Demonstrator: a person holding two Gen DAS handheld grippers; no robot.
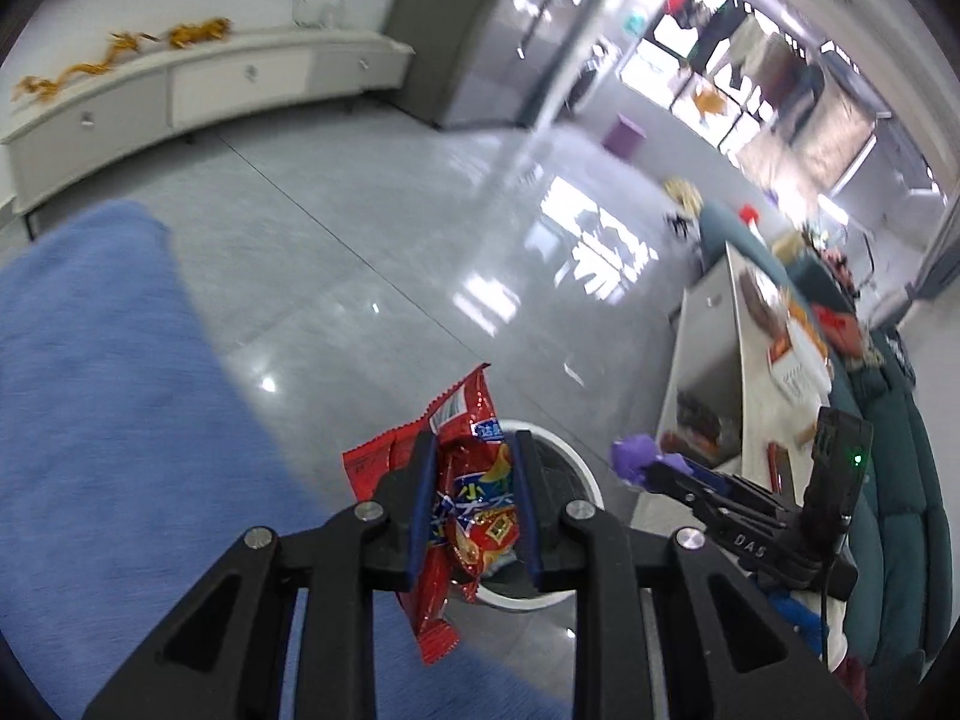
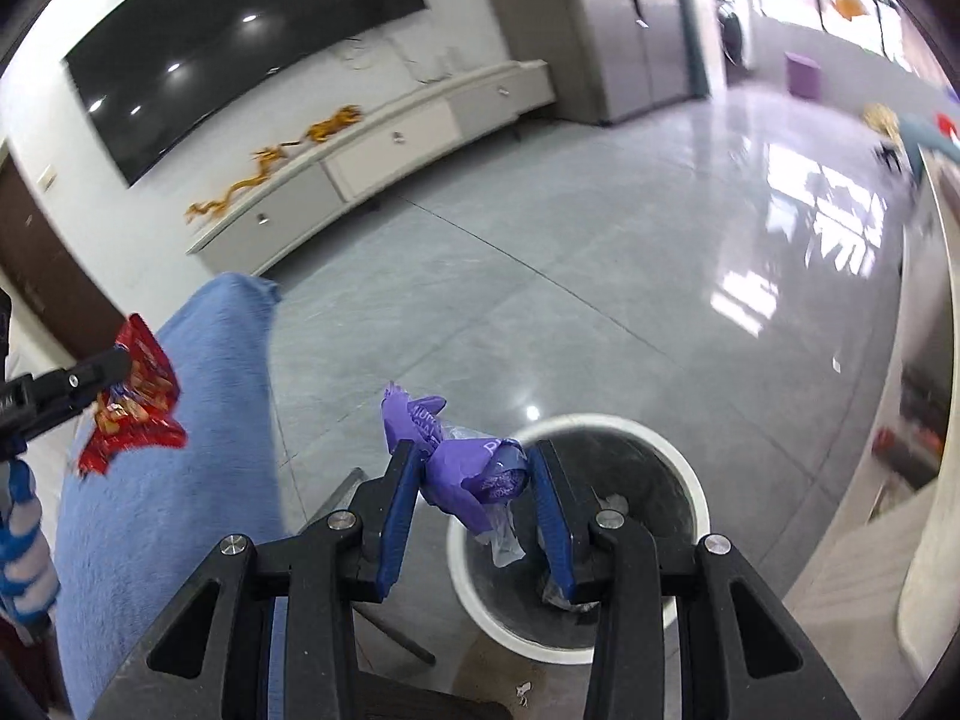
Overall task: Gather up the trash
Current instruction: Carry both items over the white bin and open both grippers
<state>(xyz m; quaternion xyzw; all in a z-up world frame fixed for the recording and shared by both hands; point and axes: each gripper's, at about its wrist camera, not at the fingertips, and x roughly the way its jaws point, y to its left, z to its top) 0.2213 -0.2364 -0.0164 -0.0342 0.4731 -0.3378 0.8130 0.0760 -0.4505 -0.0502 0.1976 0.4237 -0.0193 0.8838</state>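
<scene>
- Left gripper (image 1: 474, 480): fingers (image 1: 420, 504) are sitting nearly closed, pinching a red snack bag (image 1: 456, 480); bag is standing up between the pads, top corner poking above the tips, bottom hanging below.
- Red snack bag is hanging over the near edge of the white trash bin (image 1: 585, 474); bin is standing on the grey tiled floor (image 1: 360, 240), just right of a blue rug (image 1: 90, 390).
- Right gripper (image 2: 471, 468): fingers (image 2: 399, 510) are sitting narrowly apart, clamping a crumpled purple wrapper (image 2: 456, 468); clear plastic is trailing from its lower end.
- Purple wrapper is hanging at the left rim of the bin; bin interior is dark, with some pale scraps lying inside.
- In the left wrist view the right gripper is showing at right, purple wrapper at its tip, near a white worktop (image 1: 735, 420) carrying packets.
- Far side: a long white cabinet (image 2: 390, 150) is running along the wall, with a gold dragon ornament (image 2: 270, 174) on top and a dark screen (image 2: 240, 42) above.
</scene>
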